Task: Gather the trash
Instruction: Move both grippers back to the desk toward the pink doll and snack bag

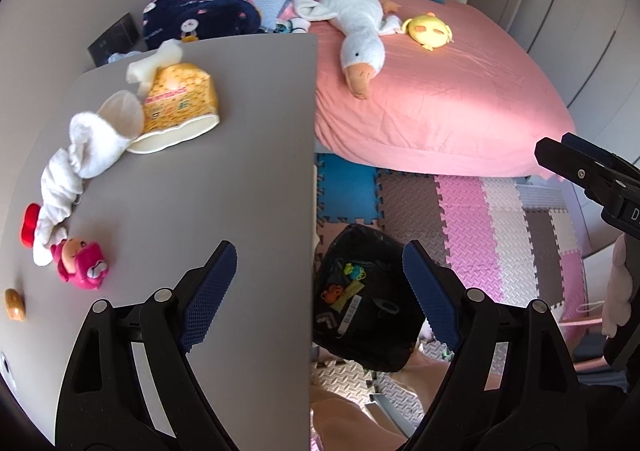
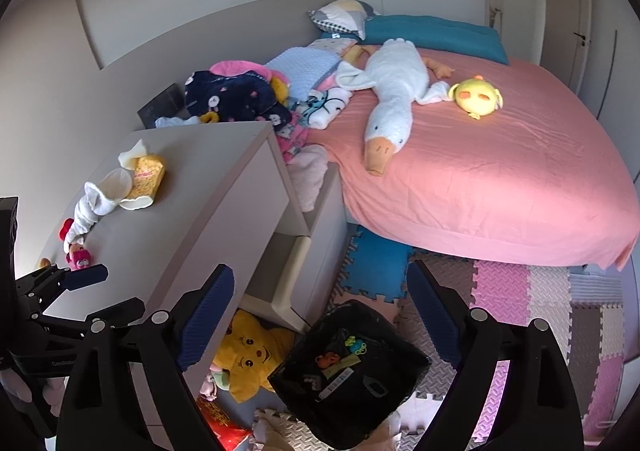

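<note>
Both hand-held grippers stand wide and hold nothing: left hand-held gripper (image 1: pixel 316 291) at the lower middle of its view, spanning the tabletop (image 1: pixel 240 179) edge and the bin below; right hand-held gripper (image 2: pixel 320 307) at the lower middle of its own view, above the bin.

Trash bin (image 2: pixel 352 371), lined with a black bag, sits on the floor mat (image 2: pixel 500 291) at lower centre, already holding a few small colourful scraps and a barcoded label.

Likely trash left on the tabletop, upper left of the left wrist view: a yellow tissue pack (image 1: pixel 182 99) with a tissue (image 1: pixel 154 63) sticking out of its top, and beside it a twisted white cloth (image 1: pixel 76 171) (cloth or wadded paper, hard to tell). Both probably very light and soft, yielding under the pads, not fragile, not slippery. Best taken across the narrow middle of the twist, or across the short sides of the pack, since film packaging may crumple and slide if pinched at a corner.

Pink toy figure (image 1: pixel 80 263) near the left edge looks hard and is probably no trash.
</note>
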Demonstrator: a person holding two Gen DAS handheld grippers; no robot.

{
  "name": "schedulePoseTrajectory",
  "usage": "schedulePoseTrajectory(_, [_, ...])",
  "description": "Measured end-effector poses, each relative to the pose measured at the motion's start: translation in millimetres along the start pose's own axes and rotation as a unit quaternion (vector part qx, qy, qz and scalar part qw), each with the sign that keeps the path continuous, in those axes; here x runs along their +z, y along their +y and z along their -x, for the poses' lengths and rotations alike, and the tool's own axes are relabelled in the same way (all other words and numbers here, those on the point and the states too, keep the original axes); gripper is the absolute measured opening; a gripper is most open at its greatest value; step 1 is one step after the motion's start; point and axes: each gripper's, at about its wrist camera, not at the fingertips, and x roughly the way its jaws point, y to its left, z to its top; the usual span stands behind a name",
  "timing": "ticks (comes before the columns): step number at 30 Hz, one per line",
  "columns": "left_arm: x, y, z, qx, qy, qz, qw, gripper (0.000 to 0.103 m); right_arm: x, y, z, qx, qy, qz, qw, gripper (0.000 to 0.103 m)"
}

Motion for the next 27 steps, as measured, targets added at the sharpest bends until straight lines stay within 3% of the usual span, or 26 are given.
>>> schedulePoseTrajectory(7, [-8, 31, 6, 0.023, -0.005, 0.04, 0.9989, 0.082, 8, 27, -13, 0.037, 0.001, 0.022, 0.999, 0.088])
schedulePoseTrajectory(15, [-20, 61, 15, 0.046, -0.009, 0.08, 0.9957, 0.082, 14, 57, -28, 0.123, 0.002, 0.044, 0.991, 0.088])
schedulePoseTrajectory(27, [-34, 104, 24, 0.086, -0.015, 0.134, 0.9872, 0.082, 31, 99, -58, 0.174, 0.03, 0.072, 0.982, 0.087])
